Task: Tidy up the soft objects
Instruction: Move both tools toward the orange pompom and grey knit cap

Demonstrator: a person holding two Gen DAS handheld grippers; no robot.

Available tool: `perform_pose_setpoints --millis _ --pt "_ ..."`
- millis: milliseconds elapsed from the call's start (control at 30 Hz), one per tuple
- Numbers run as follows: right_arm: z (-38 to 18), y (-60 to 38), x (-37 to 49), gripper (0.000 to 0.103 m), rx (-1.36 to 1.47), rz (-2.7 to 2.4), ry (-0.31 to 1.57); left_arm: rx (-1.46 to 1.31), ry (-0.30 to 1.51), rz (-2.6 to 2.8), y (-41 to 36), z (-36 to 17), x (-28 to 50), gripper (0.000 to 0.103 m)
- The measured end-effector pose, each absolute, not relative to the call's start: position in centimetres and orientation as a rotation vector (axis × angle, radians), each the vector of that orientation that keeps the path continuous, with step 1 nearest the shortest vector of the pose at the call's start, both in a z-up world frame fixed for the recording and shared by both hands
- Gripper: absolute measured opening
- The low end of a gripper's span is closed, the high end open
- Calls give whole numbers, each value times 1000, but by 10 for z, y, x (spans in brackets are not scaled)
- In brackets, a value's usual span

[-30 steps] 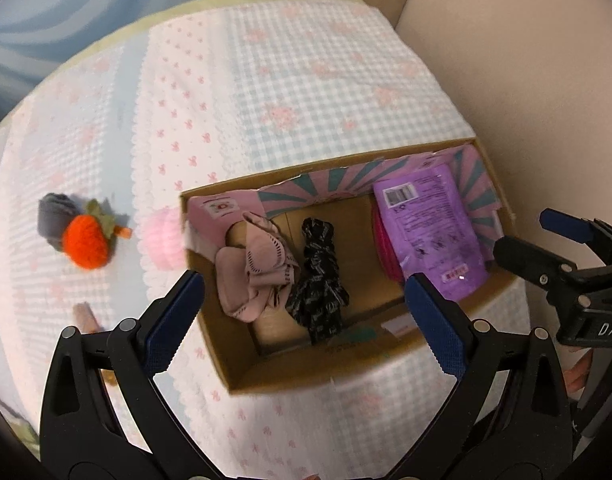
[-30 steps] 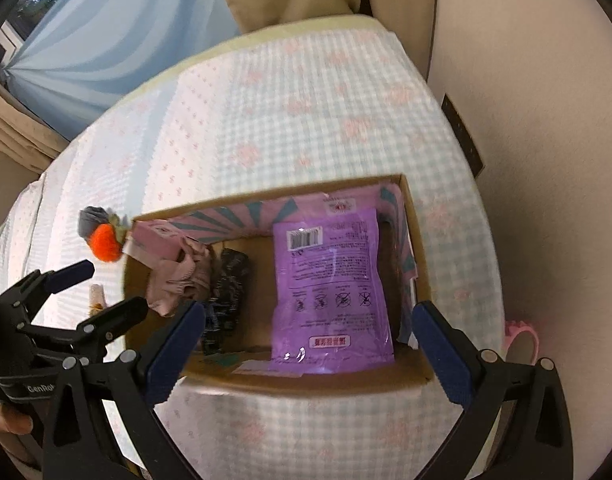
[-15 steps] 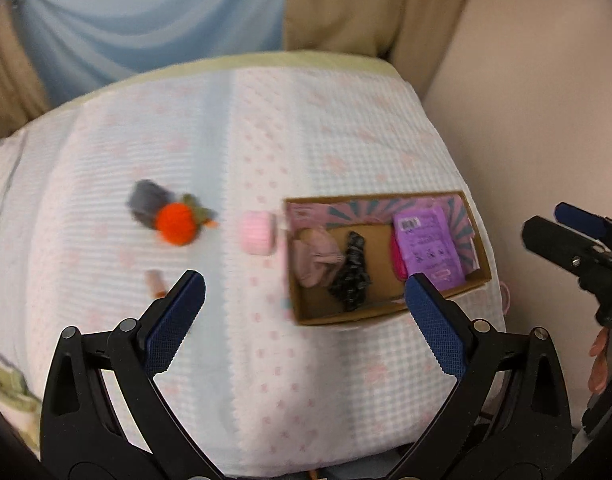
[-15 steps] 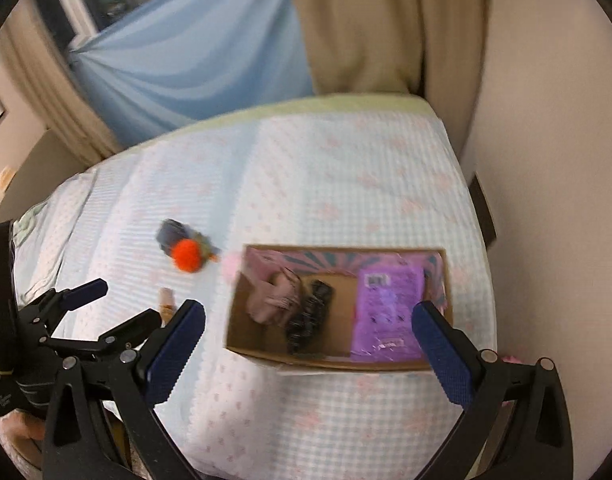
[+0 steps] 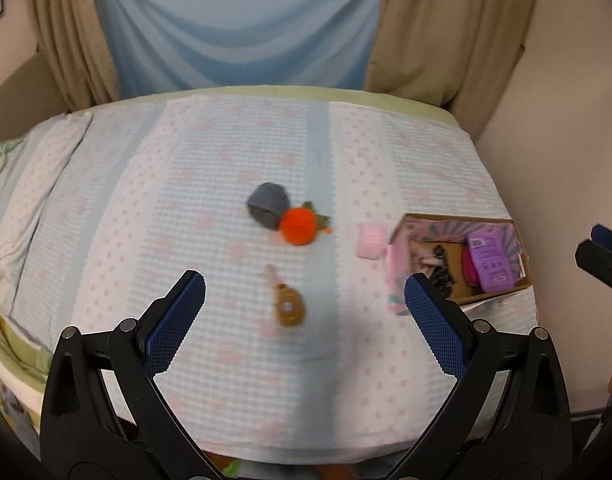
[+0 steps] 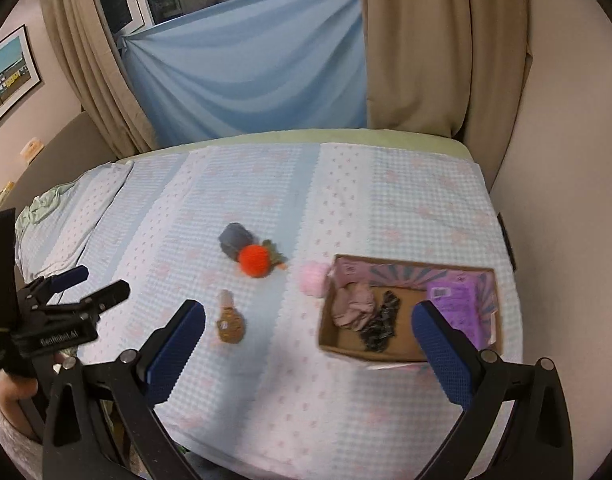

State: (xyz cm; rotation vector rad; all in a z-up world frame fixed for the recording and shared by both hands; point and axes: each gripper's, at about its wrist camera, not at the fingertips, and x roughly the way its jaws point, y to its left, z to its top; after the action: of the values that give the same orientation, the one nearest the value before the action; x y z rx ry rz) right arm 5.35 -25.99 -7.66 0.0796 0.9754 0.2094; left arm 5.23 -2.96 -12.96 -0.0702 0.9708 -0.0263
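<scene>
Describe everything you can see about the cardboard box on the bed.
The cardboard box is a shallow, open-topped brown carton with a pink and teal printed lining. It sits flat on the patterned bedspread near the wall side. Inside lie a pinkish cloth, a black fabric piece and a purple packet. A pink fluffy item rests against its outer left corner.
</scene>
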Motion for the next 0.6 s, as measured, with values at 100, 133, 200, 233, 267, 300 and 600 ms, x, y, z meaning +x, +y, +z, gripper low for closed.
perform_pose_setpoints --millis 100,133,200,233,267,300,600 --pt "-85 -232 51 103 108 191 987 -89 977 -36 12 -131 50 100" --pt "-86 -225 51 103 111 186 987 -92 976 -37 22 -131 49 100" --pt "-90 -208 55 103 113 168 987 -96 971 -44 46 -130 50 100" --pt "-92 -199 57 103 120 160 986 -96 969 -46 57 -130 53 100" --pt "-94 -191 59 103 128 153 984 -97 970 -52 69 -132 57 100" --pt "-96 -185 60 103 133 148 984 -99 973 -59 79 -133 61 100" --pt "-135 -119 89 103 141 87 1009 -96 1004 -164 138 -160 113 100"
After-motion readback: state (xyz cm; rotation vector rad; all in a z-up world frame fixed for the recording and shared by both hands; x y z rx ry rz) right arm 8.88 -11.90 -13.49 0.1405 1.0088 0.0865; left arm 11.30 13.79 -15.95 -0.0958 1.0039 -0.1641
